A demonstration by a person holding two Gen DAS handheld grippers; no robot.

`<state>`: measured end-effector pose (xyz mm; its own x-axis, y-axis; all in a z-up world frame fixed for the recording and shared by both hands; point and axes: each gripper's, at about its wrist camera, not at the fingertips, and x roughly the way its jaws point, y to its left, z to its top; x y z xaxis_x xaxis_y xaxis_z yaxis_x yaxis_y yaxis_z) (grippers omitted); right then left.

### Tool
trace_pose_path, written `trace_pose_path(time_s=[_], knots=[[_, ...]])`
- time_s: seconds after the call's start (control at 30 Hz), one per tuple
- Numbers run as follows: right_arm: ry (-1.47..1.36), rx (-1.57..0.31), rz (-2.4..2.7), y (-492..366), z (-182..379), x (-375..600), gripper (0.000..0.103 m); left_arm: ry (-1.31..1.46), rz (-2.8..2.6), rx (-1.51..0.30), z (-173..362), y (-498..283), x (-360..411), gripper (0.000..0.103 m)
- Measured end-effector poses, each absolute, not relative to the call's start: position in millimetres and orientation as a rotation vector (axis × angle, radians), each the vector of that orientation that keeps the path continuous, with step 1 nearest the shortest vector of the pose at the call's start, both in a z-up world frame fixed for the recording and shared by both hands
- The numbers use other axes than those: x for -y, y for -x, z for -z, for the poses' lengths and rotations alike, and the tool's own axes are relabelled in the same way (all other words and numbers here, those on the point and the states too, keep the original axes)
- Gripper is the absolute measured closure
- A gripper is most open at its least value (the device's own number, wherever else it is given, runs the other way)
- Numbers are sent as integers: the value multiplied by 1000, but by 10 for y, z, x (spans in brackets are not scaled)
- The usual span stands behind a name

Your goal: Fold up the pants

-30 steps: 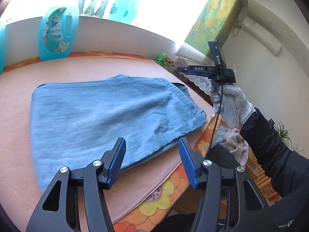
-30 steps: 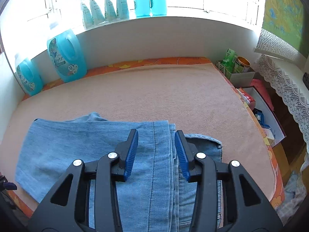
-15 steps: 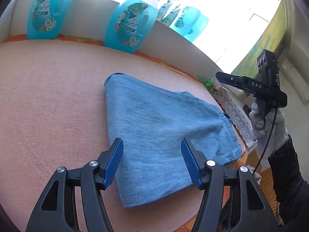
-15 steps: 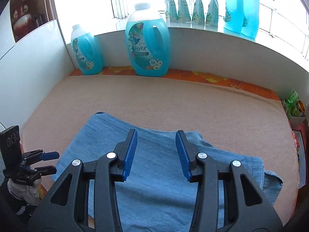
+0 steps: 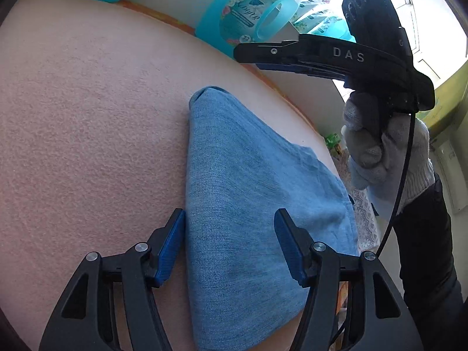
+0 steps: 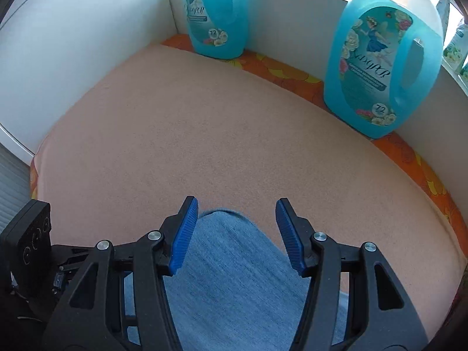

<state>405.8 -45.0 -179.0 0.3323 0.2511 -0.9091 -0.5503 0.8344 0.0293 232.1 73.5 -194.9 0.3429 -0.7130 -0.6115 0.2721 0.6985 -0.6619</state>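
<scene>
Folded pants (image 5: 251, 204) lie flat on pink mat (image 5: 87, 117), running 6 to 12 o'clock. Left gripper (image 5: 229, 244) spread wide over near edge, holding nothing. Right gripper (image 6: 237, 234) spread wide above far corner, possibly clear of cloth. Detergent jugs (image 6: 383, 67) at 1 o'clock.

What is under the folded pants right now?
The folded pants lie flat on the pink blanket, which shows bare along their left side and beyond their far end. Whatever sits directly beneath the denim is covered, as are the inner layers of the fold.
</scene>
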Motion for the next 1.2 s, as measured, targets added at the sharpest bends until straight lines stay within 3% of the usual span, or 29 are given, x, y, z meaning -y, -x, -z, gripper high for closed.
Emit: trace_pose_path(time_s=[0.07, 0.1, 0.13, 0.67, 0.73, 0.77, 0.8, 1.0, 1.2], knots=[[334, -1149, -553, -4128, 1899, 300, 45, 528, 686, -1020, 1957, -2303, -751, 46], [345, -1162, -568, -4151, 1926, 236, 45, 535, 697, -1007, 1956, -2282, -752, 60], [359, -1170, -582, -4158, 1937, 188, 45, 536, 711, -999, 1950, -2260, -737, 65], [730, -1273, -645, -3950, 2085, -118, 45, 362, 888, -818, 1557, -1590, -385, 72], [774, -1278, -612, -3906, 2057, -80, 60, 341, 903, -813, 1534, -1496, -351, 72], [770, -1287, -574, -3917, 2026, -21, 80, 325, 908, -808, 1520, -1436, -328, 72], [738, -1291, -539, -3941, 1973, 67, 84, 306, 904, -795, 1499, -1466, -277, 72], [538, -1286, -388, -3943, 1624, 739, 94, 187, 946, -744, 1402, -1181, 4, 74], [280, -1190, -306, -3976, 1359, 1289, 94, 125, 966, -733, 1396, -1094, 186, 83]])
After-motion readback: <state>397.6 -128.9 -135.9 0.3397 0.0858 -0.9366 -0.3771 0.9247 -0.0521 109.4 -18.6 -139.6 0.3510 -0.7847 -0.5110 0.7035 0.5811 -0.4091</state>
